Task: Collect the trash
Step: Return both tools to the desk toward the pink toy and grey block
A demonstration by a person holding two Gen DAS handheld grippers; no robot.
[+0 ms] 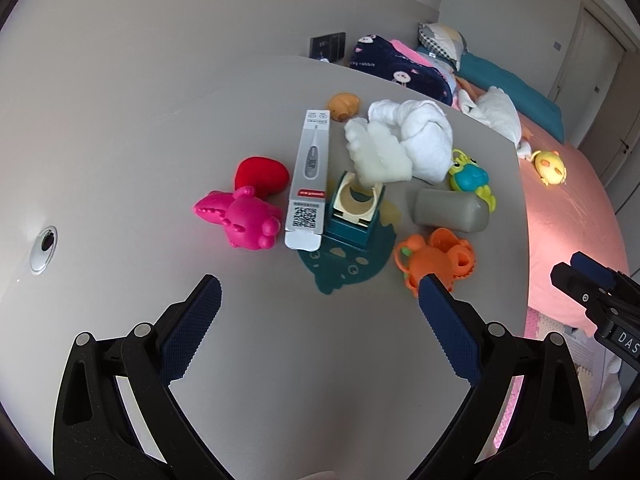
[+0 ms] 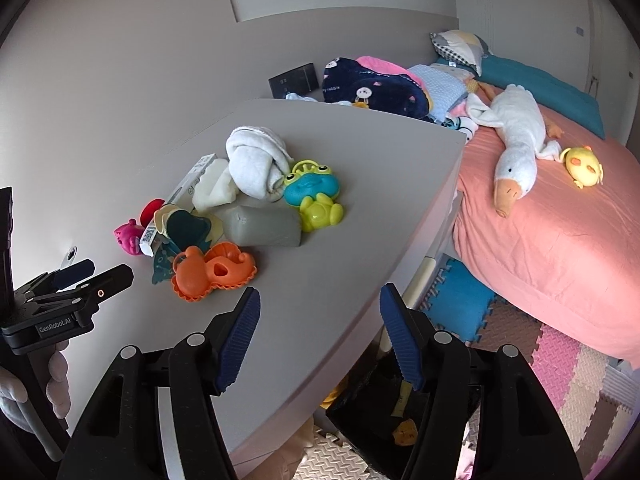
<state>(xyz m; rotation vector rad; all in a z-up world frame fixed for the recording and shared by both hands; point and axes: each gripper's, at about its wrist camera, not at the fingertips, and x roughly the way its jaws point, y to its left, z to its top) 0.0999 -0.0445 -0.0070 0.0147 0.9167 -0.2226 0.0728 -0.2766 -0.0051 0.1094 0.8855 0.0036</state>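
On the grey table (image 1: 120,160) lies a heap: a white thermometer box (image 1: 308,180), a teal box with a cream insert (image 1: 354,208) on flat teal packaging (image 1: 348,268), a cream foam piece (image 1: 376,152), a knotted white cloth (image 1: 416,136) and a grey pouch (image 1: 450,210). My left gripper (image 1: 320,284) hovers open just in front of the heap, with nothing between its fingers. My right gripper (image 2: 319,292) is open and empty over the table's front corner, to the right of the heap (image 2: 256,224). Below it on the floor stands a black bin (image 2: 372,400) holding yellow scraps.
Toys are mixed into the heap: a pink one (image 1: 240,216), a red heart (image 1: 262,174), an orange one (image 1: 436,258) and a green frog (image 1: 472,178). A pink bed (image 2: 552,240) with a plush goose (image 2: 516,148) stands to the right. Foam mats (image 2: 560,360) cover the floor.
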